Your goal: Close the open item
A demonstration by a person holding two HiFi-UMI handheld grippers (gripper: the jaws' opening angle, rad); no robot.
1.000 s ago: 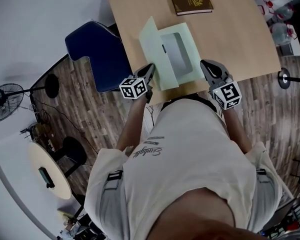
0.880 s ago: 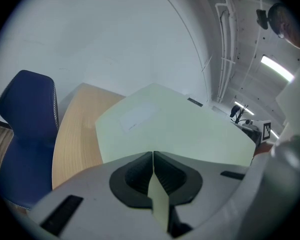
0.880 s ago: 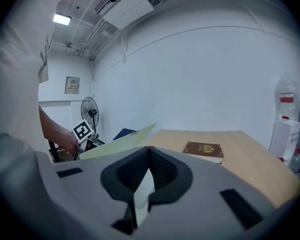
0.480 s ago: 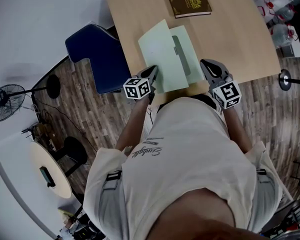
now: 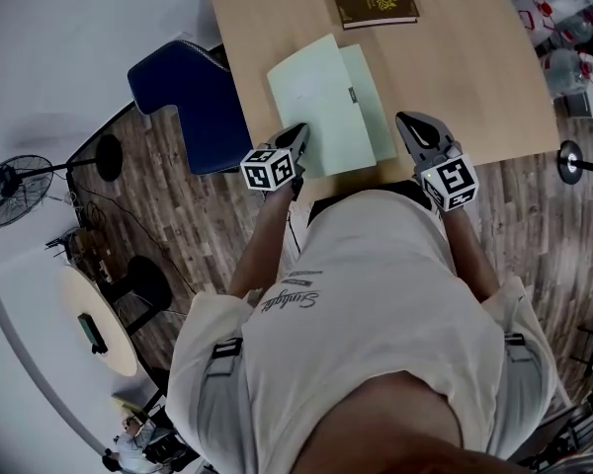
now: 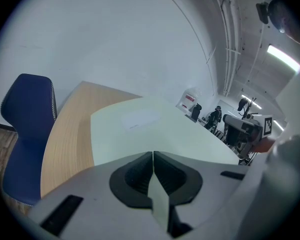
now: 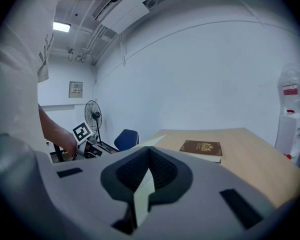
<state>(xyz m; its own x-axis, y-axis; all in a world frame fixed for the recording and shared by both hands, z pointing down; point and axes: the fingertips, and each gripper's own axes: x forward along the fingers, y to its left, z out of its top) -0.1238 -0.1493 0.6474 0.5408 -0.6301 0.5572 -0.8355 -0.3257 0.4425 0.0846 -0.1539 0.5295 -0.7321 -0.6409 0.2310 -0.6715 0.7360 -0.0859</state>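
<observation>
The light wooden table carries a pale green folder at its 6 o'clock edge, seemingly almost shut, and a brown book lying flat toward 12 o'clock.

Matt paper folder on smooth wooden table.
</observation>
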